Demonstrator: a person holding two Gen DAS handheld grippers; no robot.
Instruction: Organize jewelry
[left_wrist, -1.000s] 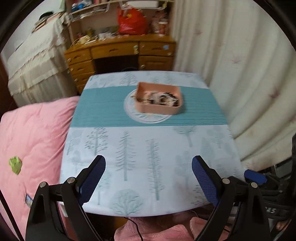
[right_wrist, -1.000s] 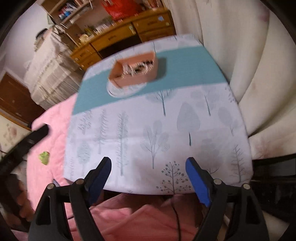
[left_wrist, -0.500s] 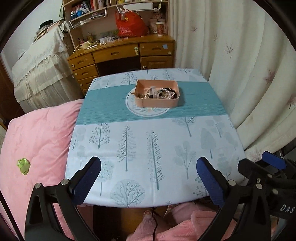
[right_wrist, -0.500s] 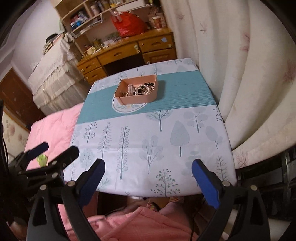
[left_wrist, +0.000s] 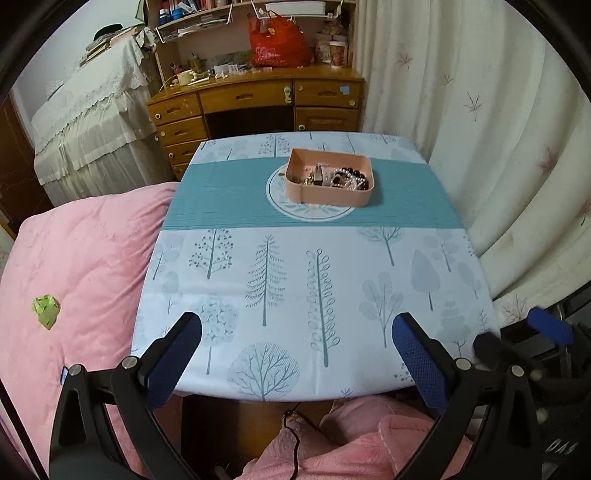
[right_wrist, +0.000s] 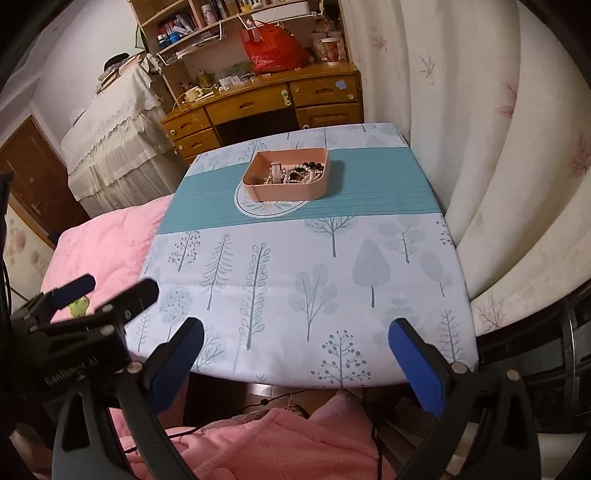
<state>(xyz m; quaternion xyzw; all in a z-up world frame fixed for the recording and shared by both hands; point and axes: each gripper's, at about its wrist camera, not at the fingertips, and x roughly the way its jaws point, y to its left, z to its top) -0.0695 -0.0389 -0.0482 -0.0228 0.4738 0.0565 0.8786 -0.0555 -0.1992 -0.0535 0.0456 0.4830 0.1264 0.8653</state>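
Observation:
A pink tray (left_wrist: 328, 195) stands on the teal stripe at the far middle of the table, on a white round print. It holds a heap of jewelry (left_wrist: 341, 178): pearl strands, dark beads, a small watch. It also shows in the right wrist view (right_wrist: 288, 190) with the jewelry (right_wrist: 295, 174) inside. My left gripper (left_wrist: 297, 343) is open and empty above the table's near edge. My right gripper (right_wrist: 295, 350) is open and empty, also at the near edge. The left gripper's body (right_wrist: 74, 317) shows at the left of the right wrist view.
The table (left_wrist: 295, 280) wears a pale tree-print cloth. A pink quilted bed (left_wrist: 70, 266) lies to the left with a green scrap (left_wrist: 46, 310) on it. White curtains (left_wrist: 480, 129) hang on the right. A wooden desk (left_wrist: 258, 103) stands behind. Pink fabric (left_wrist: 351, 443) lies below the near edge.
Both grippers have pulled back and steadied, so the table looks farther and fuller in view. The tray has not moved. Both grippers stay open.

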